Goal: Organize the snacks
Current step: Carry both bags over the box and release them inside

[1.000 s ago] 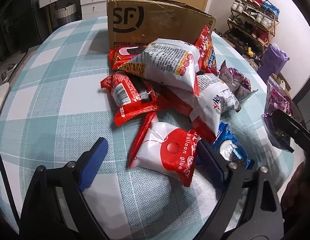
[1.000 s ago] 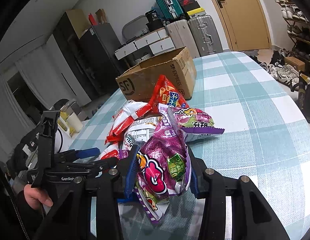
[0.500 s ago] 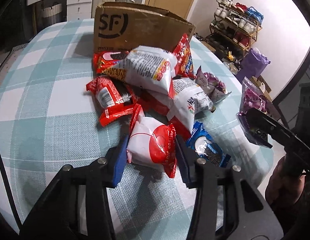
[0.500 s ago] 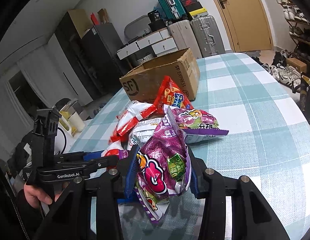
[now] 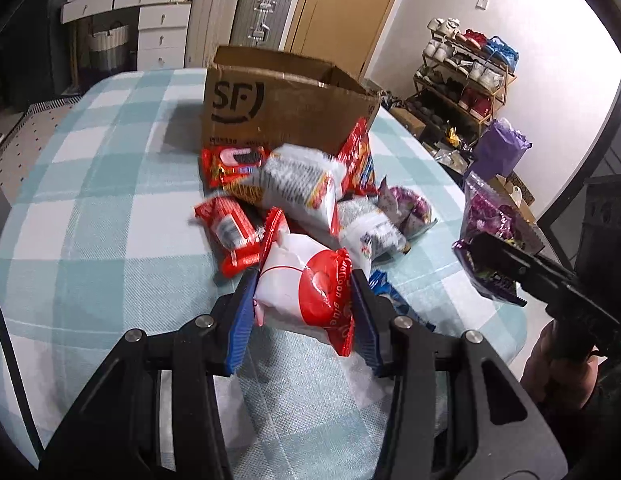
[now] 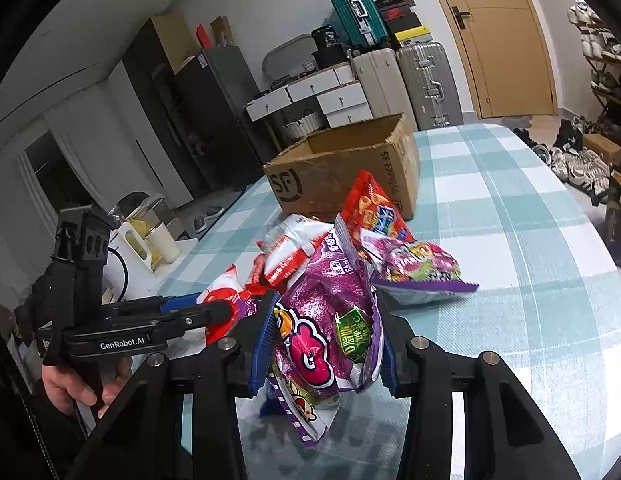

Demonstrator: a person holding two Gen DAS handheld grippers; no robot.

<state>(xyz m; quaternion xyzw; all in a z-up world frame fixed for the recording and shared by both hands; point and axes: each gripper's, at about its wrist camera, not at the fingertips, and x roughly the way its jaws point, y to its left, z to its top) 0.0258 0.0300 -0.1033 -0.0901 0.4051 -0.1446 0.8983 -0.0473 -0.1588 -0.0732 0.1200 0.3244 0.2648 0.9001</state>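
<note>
My left gripper (image 5: pixel 304 316) is shut on a white and red snack bag (image 5: pixel 306 292) and holds it just above the tablecloth, in front of the snack pile (image 5: pixel 306 196). My right gripper (image 6: pixel 324 344) is shut on a purple candy bag (image 6: pixel 330 332) and holds it above the table; it also shows at the right of the left wrist view (image 5: pixel 498 264). The open SF cardboard box (image 5: pixel 278 108) stands behind the pile. The left gripper shows at the left of the right wrist view (image 6: pixel 198 306).
The round table has a teal and white checked cloth (image 5: pixel 90 216). A blue packet (image 5: pixel 390 300) lies by the left gripper. Another purple bag (image 6: pixel 418 268) lies by the pile. A shoe rack (image 5: pixel 466 80) and suitcases (image 5: pixel 262 16) stand beyond the table.
My left gripper closed on the white and red bag and lifted it off the cloth. The right gripper kept holding the purple bag, nearly still.
</note>
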